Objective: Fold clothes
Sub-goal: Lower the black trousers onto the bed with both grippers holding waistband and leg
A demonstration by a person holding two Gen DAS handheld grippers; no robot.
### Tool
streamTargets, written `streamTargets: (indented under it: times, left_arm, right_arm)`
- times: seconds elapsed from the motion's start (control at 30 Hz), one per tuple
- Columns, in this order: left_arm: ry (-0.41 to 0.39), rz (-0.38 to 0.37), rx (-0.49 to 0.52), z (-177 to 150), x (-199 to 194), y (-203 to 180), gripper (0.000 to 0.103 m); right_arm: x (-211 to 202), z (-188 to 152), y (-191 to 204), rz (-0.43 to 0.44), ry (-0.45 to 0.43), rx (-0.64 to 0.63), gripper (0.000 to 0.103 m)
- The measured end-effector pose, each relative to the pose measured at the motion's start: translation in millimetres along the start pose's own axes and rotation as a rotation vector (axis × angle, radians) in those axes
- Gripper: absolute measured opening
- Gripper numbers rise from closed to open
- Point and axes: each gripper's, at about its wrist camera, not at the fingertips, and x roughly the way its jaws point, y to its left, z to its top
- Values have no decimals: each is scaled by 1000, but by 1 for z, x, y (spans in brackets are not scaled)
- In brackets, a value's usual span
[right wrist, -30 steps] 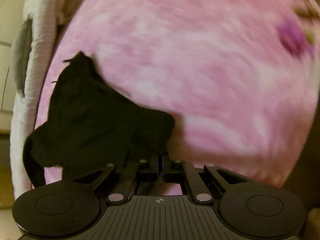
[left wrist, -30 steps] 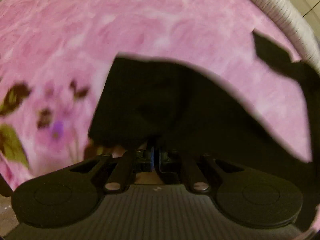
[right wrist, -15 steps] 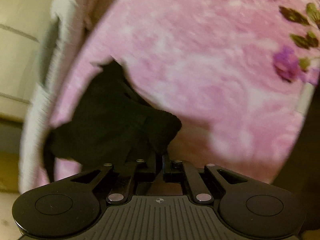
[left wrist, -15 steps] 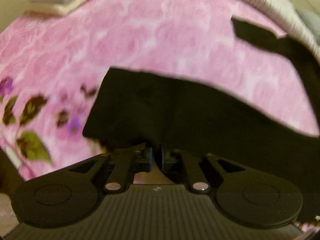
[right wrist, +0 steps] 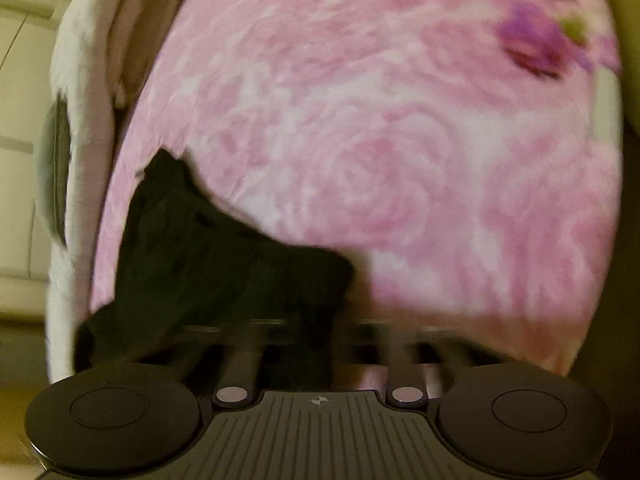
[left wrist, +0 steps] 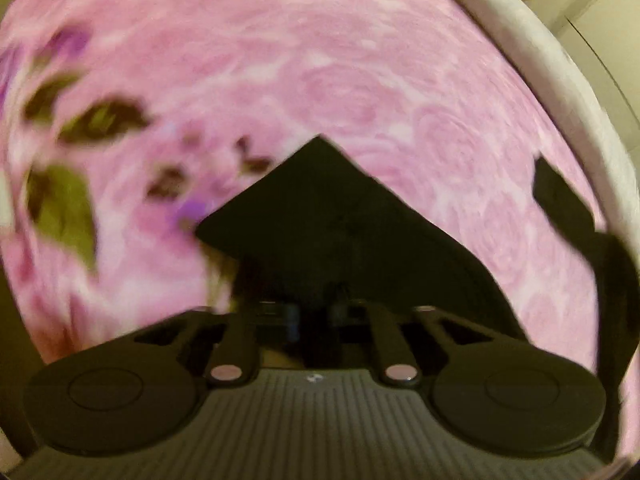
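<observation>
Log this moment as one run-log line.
stage: folding | item: black garment on pink floral blanket | left claw: shut on garment | right claw: opening, garment between

Black garment [left wrist: 332,224] [right wrist: 208,264], limp, corner peaked, draped on pink floral blanket [left wrist: 360,80].

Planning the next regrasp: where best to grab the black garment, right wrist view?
The far pointed corner of the black garment, probably from above, jaws across the tip: it juts out flat on the pink blanket, while the nearer cloth is bunched.
</observation>
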Motion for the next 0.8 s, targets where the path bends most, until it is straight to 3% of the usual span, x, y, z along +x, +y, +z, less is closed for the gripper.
streamTargets:
  times: [0.1,0.23,0.33,0.43,0.5,0.6,0.7,0.8]
  left_arm:
    - [-31,23,130,12,-15,-7,5]
    - [-13,85,198,22,-15,-2,6]
    - [71,180,253,18,5,-3,19]
    - [51,224,352,13,-2,-17,21]
    - [41,239,374,10,-13,-25,21]
    - [10,195,364,4,-33,-44,19]
    - [18,50,385,-11,-41,-83,19]
    - [53,-90,470,-32,-37,-135,19]
  right_arm:
    - [-22,-3,28,-46,-23,-141,6]
    - [-60,-10,39,-48,26,-195,7]
    - [-47,-20,30,-120,97,-263,12]
    - [-29,-19,16,-255,174,-260,20]
    - [-40,-12,16,-222,146,-283,20]
    - [-54,3,28,-125,90,-348,20]
    - [-44,17,49,3,92,-433,20]
    - [-13,31,66,67,154,-505,20]
